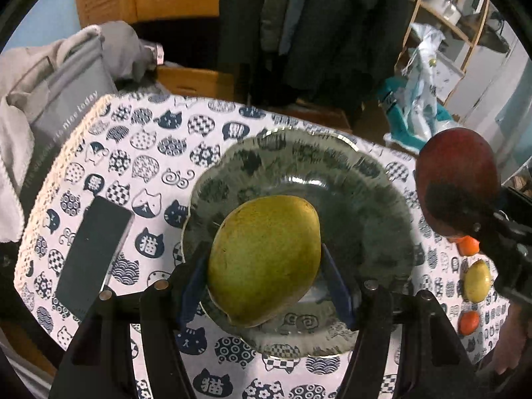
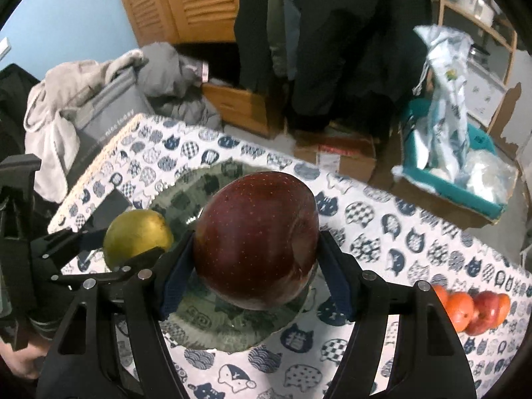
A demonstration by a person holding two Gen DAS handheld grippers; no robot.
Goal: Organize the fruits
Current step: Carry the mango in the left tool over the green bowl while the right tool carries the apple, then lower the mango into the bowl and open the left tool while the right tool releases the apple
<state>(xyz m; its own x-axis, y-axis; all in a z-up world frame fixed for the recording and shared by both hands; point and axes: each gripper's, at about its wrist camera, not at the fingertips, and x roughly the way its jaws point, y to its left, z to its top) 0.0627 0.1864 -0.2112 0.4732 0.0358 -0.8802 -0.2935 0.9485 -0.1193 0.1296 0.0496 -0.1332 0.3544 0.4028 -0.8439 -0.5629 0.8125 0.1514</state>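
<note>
A: Both hands are loaded over the table. The left gripper (image 1: 266, 262) is clamped on the green mango (image 1: 264, 261), hanging above the near half of the glass plate (image 1: 375, 206).

B: And the right gripper (image 2: 256, 259) is squeezing the red apple (image 2: 256, 239), poised over the right side of that same plate (image 2: 173, 196). Two fruits, one dish, very close quarters.

A: That's the worry. In the right wrist view the mango (image 2: 138, 237) sits just left of the apple. If both descend together, the fruits or the fingers could knock.

B: A bump could shove the plate across the cat-print cloth (image 1: 139, 139), toward the dark phone (image 1: 93, 252) at the left.

A: Rolling, too. The plate looks shallow with a wavy rim, and that apple is round. Release it too high and I'd expect it to roll out.

B: Meanwhile the smaller fruits wait at the right edge, the oranges (image 2: 460, 309) and a small green fruit (image 1: 477, 281), well clear of the plate.

A: One at a time seems safest.
</note>
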